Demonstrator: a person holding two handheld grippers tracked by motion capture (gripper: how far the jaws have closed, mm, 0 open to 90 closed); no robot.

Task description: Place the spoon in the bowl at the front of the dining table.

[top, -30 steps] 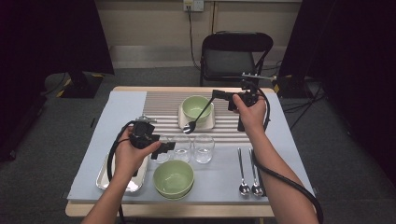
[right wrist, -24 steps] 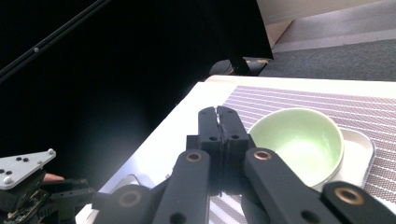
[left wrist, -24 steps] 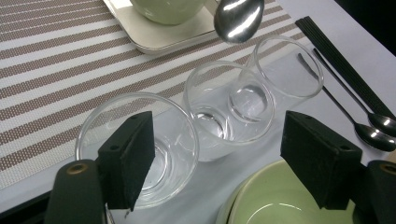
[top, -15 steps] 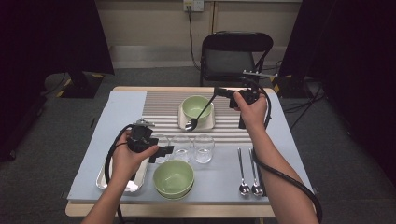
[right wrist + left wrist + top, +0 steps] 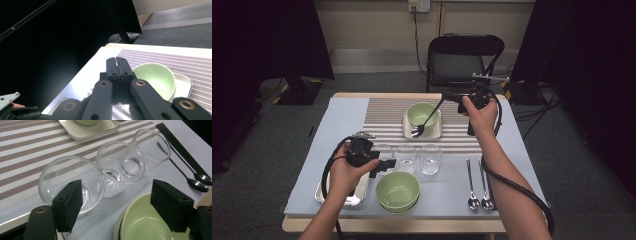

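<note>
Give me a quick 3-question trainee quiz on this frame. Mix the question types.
1. True or false: the right gripper is shut on a spoon whose bowl hangs over the square plate.
2. How many clear glasses stand in a row ahead of the left gripper? A) two B) three C) four
3. Fill in: the left gripper's jaws are ____, with nothing between the pads.

Key:
1. True.
2. B: near glass, middle glass, far glass.
3. Open.
</note>
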